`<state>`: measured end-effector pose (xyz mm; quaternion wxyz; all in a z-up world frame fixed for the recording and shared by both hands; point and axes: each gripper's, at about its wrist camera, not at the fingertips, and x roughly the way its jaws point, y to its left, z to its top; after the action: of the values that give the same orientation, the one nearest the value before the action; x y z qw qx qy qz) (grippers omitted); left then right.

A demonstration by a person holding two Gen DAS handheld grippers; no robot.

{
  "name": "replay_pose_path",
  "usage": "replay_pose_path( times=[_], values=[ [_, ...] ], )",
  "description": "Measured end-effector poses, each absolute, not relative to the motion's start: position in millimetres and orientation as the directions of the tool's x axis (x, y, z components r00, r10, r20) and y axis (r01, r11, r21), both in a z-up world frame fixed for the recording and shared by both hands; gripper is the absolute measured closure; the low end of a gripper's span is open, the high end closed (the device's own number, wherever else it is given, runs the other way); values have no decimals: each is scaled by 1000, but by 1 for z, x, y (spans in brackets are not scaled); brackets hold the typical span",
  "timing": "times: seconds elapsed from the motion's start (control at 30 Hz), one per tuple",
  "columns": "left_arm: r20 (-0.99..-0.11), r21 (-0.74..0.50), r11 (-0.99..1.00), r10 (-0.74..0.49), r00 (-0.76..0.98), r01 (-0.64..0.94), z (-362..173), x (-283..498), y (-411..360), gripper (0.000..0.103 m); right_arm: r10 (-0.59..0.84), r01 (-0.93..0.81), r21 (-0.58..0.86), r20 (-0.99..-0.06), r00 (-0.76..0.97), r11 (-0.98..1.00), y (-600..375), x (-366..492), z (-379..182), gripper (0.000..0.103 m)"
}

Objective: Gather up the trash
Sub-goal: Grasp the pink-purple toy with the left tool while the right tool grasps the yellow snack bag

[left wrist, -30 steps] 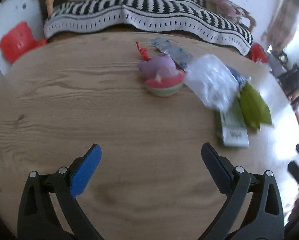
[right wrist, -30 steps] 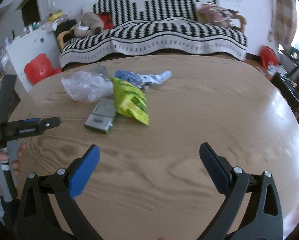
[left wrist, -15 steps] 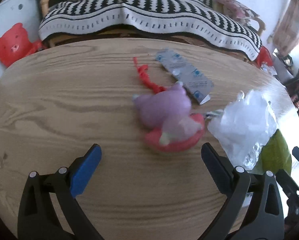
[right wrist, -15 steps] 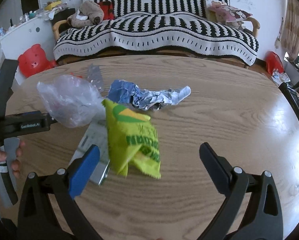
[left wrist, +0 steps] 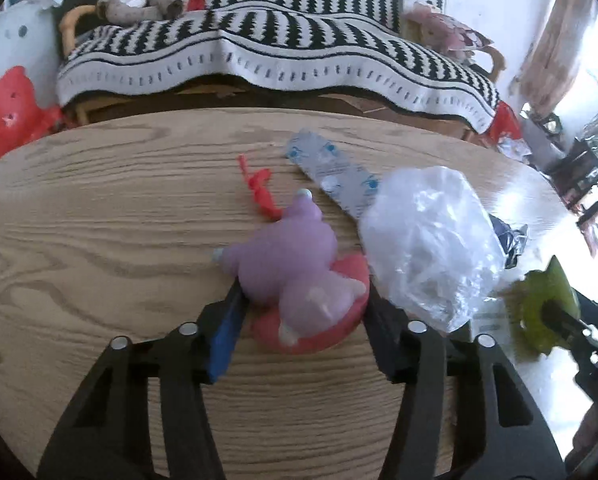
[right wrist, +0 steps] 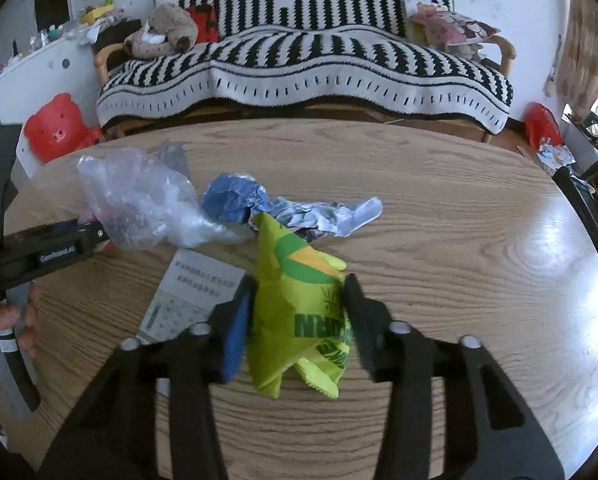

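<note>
Closing now, left tongs [left wrist: 301,316] straddle the toy [left wrist: 295,280], right tongs [right wrist: 297,316] pinch the green wrapper [right wrist: 299,308]; bag [right wrist: 139,204], leaflet [right wrist: 191,296] and foil [right wrist: 319,212] still litter the bench [right wrist: 459,260].

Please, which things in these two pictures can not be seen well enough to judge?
- Right wrist view: the purple toy is hidden behind the clear plastic bag.
- Left wrist view: the green snack bag is blurred at the right edge, so its print is unreadable.
- Right wrist view: the paper card is partly covered by the right gripper; its text is too small.
</note>
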<state>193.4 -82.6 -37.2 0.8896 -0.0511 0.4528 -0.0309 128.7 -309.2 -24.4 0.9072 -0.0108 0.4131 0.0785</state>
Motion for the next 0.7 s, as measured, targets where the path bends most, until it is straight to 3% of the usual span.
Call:
replay_pose_path(
  times=[0.07, 0.3, 0.7],
  values=[
    [-792, -93, 996, -77, 606, 4, -30, 190, -83, 51, 133, -137, 57, -742, 657, 989, -315, 126, -22, 67],
    [-802, -183, 983, -159, 575, 17, -22, 182, -73, 52, 127, -110, 72, -736, 665, 991, -330, 112, -19, 69],
    [-821, -144, 989, -131, 555, 21, -22, 164, -71, 51, 113, -71, 88, -734, 670, 994, -342, 103, -19, 70]
  ],
)
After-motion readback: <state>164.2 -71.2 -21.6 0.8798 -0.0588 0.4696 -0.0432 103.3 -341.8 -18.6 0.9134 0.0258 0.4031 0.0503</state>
